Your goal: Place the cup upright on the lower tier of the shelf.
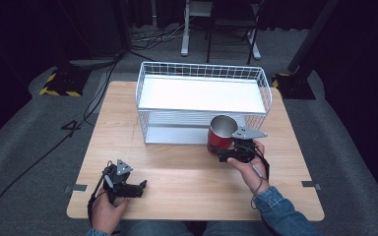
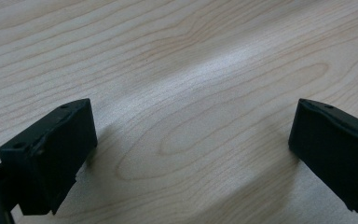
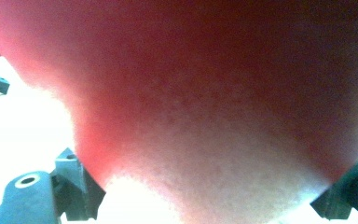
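Observation:
A red metal cup (image 1: 220, 133) with a shiny steel inside is held upright just in front of the wire rack (image 1: 203, 74). My right gripper (image 1: 229, 153) is shut on the cup from its near side; in the right gripper view the cup's red wall (image 3: 205, 93) sits very close between the jaws. My left gripper (image 1: 140, 187) rests low over the table's near left part, jaws pointing right. The left gripper view has its fingers (image 2: 51, 154) wide apart over bare wood, nothing between them.
The white wire rack has two levels, a white upper shelf (image 1: 202, 94) and a lower shelf (image 1: 177, 132), and stands at the back of the wooden table (image 1: 187, 182). Cables and stand legs lie on the grey floor beyond.

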`<move>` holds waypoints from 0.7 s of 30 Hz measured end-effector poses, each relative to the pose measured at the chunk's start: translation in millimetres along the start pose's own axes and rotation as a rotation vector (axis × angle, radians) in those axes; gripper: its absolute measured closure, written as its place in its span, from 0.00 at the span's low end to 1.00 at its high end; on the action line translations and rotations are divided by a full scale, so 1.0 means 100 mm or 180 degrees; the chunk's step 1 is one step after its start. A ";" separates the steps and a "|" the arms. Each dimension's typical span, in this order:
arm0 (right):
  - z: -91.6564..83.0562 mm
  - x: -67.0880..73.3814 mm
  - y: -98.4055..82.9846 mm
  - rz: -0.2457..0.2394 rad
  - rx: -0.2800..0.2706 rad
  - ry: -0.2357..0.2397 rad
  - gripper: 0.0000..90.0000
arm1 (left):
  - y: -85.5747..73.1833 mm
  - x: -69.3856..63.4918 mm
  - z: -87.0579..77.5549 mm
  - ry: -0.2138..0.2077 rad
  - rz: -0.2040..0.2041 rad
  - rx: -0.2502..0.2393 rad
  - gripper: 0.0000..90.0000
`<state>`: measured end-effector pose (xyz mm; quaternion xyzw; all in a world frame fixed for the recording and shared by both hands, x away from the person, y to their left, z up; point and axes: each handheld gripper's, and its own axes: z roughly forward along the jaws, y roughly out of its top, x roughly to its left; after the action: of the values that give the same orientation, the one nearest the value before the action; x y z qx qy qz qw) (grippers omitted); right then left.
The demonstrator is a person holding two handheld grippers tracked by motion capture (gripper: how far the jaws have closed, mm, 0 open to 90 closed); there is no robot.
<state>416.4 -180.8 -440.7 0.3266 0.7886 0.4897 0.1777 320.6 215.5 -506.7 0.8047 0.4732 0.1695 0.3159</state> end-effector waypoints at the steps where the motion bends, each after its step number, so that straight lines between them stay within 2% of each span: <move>1: 0.03 0.00 0.00 -0.0006 0.0006 -0.0013 0.18 | 0.00 0.00 0.00 -0.0002 -0.0003 0.0002 0.01; 3: 0.07 -0.01 0.01 -0.0010 0.0009 -0.0024 0.18 | 0.00 0.00 0.00 -0.0003 -0.0005 0.0006 0.01; 6: 0.13 0.03 0.02 -0.0114 0.0000 -0.0049 0.18 | 0.00 0.00 0.00 -0.0004 -0.0007 0.0005 0.01; 13: 0.22 0.08 0.03 -0.0133 0.0013 -0.0021 0.18 | 0.00 0.00 0.00 -0.0012 -0.0004 0.0010 0.01; 21: 0.35 0.07 0.06 -0.0093 0.0028 -0.0037 0.18 | 0.00 0.00 0.00 -0.0011 -0.0003 0.0012 0.01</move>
<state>434.5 -151.4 -451.6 0.3186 0.7945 0.4816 0.1880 320.9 215.3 -506.6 0.8054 0.4733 0.1670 0.3153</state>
